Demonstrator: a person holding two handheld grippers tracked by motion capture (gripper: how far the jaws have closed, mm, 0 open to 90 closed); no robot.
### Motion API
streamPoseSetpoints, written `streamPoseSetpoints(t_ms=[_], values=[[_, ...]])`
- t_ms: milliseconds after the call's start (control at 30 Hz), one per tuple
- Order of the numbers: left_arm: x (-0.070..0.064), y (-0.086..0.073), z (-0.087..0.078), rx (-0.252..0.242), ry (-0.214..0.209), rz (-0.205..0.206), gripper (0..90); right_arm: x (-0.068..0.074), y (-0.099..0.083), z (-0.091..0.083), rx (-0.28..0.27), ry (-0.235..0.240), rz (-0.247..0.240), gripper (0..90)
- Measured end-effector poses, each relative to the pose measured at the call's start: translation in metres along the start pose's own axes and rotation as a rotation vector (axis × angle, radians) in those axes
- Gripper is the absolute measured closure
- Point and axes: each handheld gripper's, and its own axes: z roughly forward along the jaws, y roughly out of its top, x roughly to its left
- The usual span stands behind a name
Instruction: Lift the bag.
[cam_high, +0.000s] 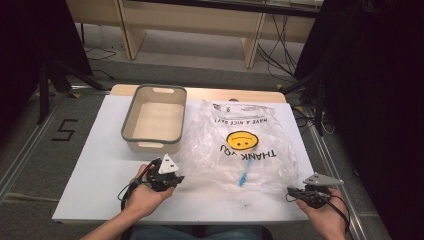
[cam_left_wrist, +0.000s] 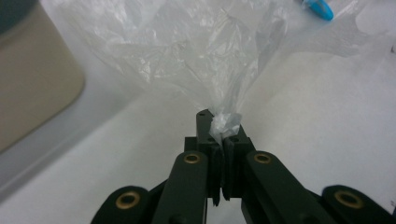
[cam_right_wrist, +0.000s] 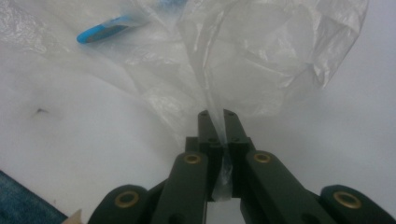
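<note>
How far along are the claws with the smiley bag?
Done: both claws, left claw and right claw, are shut on the plastic bag at its near corners. In hand: the bag, with a blue thing inside. Left, probably: lifting it toward the empty bin.

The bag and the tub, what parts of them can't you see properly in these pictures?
- The blue thing inside the plastic bag: high view, too small and veiled by crinkled plastic to tell what it is.
- The same blue thing: left gripper view, cut off by the top edge.
- Tub: left gripper view, blurred and cut off at the left edge.
- Bag edge inside the shut jaws: both gripper views, hidden by the jaws.
</note>
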Motion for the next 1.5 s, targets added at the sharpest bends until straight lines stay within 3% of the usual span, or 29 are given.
streamPoseSetpoints(t_ms=[433, 1500], values=[[0.004, 0.011, -0.012, -0.108, 0.035, 0.010, 88.3, -0.001, 0.008, -0.013, -0.126, -0.061, 0.005, 89.7], [0.011, 0.022, -0.026, -0.224, 0.066, -0.003, 88.5, 0.005, 0.020, -0.028, -0.289, -0.126, -0.040, 89.8]])
